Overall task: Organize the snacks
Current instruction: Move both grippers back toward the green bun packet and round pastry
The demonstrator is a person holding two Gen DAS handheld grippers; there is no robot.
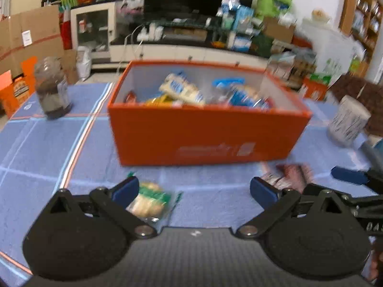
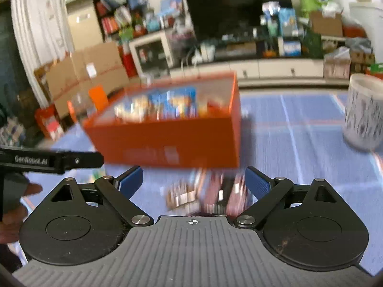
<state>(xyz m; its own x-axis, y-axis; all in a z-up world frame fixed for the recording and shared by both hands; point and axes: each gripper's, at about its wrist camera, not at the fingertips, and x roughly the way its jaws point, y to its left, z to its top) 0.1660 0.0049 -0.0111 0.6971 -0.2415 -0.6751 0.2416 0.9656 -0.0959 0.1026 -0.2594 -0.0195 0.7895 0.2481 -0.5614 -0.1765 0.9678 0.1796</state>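
Orange cardboard marks the goal: the snack box (image 1: 208,129) sits at the centre of the left wrist view on the blue checked cloth of the desk (image 1: 47,148), already holding several blue and yellow packets.

Two snacks lie loose in front of it. A green-and-yellow snack packet (image 1: 150,201) rests at the lower left, just beside one finger of the left gripper (image 1: 194,191), whose jaws are spread wide and empty. A dark reddish packet (image 2: 210,193) lies at the lower centre of the right wrist view, between the spread fingers of the right gripper (image 2: 194,181), not yet pinched.

The right view is badly blurred, so a good grasp probably calls for slowing down, centring the packet between the pads, closing on its body instead of a loose edge, then lifting clear of the box wall before releasing.
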